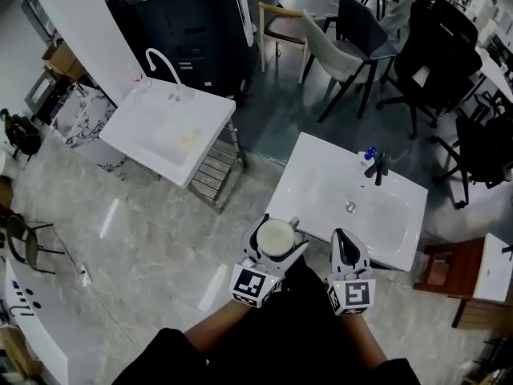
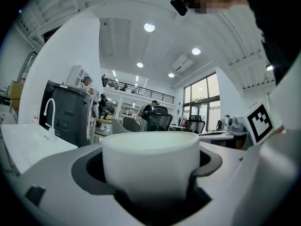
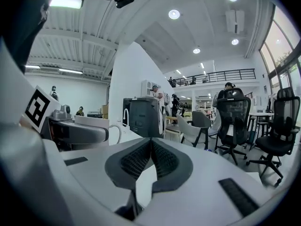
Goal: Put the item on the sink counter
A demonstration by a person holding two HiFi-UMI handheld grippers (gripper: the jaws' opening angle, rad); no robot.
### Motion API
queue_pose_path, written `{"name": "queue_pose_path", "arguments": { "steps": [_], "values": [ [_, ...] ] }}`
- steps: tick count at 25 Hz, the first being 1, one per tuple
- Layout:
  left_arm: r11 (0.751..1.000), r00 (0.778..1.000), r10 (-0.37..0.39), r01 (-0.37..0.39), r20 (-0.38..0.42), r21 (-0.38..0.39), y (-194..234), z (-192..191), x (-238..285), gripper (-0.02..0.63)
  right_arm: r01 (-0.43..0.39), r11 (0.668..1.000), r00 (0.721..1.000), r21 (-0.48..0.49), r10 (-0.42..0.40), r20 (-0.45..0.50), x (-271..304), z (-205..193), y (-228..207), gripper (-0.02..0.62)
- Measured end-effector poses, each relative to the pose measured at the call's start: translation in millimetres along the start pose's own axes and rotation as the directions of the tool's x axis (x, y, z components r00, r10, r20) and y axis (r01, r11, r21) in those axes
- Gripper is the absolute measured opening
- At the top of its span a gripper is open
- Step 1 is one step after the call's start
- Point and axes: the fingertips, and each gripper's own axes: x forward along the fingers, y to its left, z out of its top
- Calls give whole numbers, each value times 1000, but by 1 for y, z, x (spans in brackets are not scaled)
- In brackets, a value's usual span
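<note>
Your left gripper is clamped on the round white ceramic cup, 1 jaw on each side, cup upright with the rim up. In the head view the cup sits at the near left corner of the white rectangular sink counter; can't tell if it's over the top or just short of it. Your right gripper is fully closed, ribbed pads touching, nothing between them. Black faucet stands at the counter's far side. 1 more white sink well off left.
</note>
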Motion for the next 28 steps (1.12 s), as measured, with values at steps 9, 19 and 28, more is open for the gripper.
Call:
{"name": "queue_pose_path", "arguments": {
  "steps": [9, 19, 28],
  "values": [
    [1000, 998, -3, 3, -61, 10, 49, 3, 131, 454, -26, 999, 999, 36, 27, -19, 103, 11, -87, 32],
    [999, 988, -37, 41, -147, 28, 87, -38, 275, 454, -51, 997, 995, 60, 56, -81, 205, -19, -164, 32],
    [1000, 981, -9, 14, -196, 22, 121, -86, 359, 454, -53, 998, 995, 17, 54, -88, 263, -40, -205, 32]
  ]
}}
